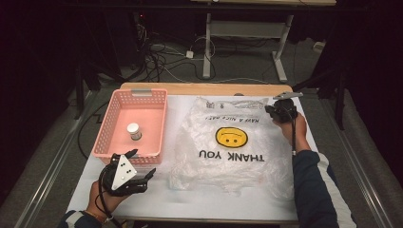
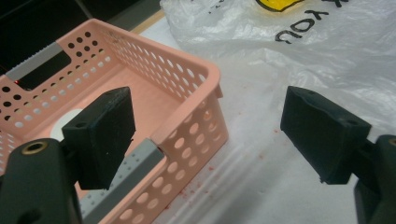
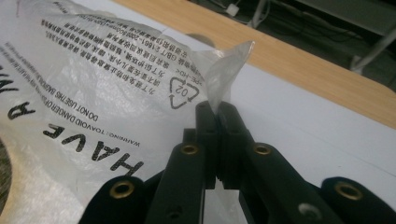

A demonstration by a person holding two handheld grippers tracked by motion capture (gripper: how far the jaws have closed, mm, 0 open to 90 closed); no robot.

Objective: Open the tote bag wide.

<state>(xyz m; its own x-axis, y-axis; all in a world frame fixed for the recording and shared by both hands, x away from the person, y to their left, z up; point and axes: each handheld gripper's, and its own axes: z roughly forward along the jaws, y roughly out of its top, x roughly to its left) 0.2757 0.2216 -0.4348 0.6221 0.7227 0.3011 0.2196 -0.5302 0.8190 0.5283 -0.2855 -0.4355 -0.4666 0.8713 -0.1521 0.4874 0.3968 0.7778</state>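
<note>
On the table [image 1: 199,199], right tool [image 3: 218,108] pinches the bag's [image 3: 93,84] corner.

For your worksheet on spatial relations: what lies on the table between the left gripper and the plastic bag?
In the high view, bare white table separates the left gripper from the plastic bag.

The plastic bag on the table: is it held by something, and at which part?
Yes. The right gripper has its fingers shut on a corner of the plastic bag, at its far edge. The left gripper is open near the pink basket and holds nothing.
</note>
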